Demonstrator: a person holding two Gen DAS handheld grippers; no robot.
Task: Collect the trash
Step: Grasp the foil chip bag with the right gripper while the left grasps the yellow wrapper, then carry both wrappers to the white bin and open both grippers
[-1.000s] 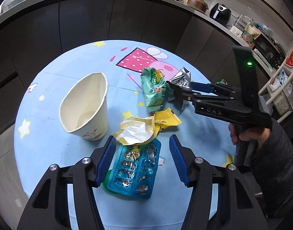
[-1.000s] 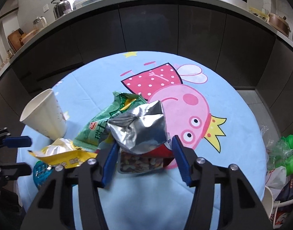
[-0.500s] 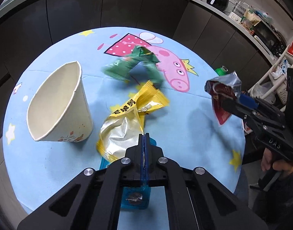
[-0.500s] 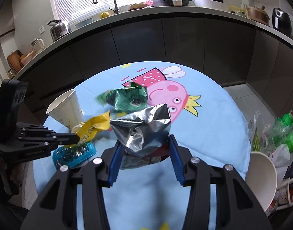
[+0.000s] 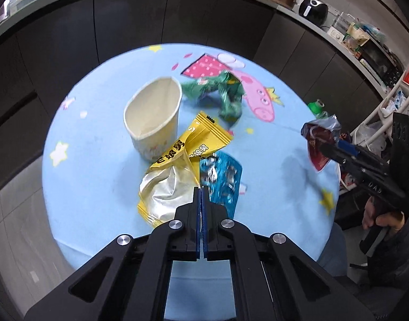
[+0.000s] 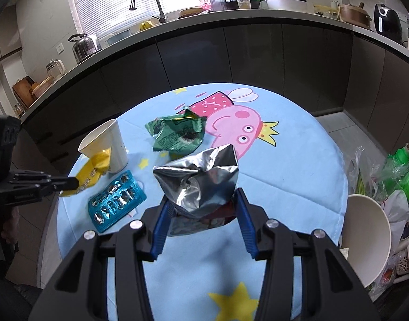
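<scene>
While clenched on yellow wrapper at table near edge, left gripper; right gripper grasping silver bag, nearer right-edge trash pile.

A round table carried a light-blue cloth printed with a pink cartoon pig and yellow stars. Near its left edge a paper cup stood upright. Just beside the cup lay a teal blister pack — flat, closer to the near edge. A crumpled green wrapper lay near the centre, touching the pig print.
</scene>
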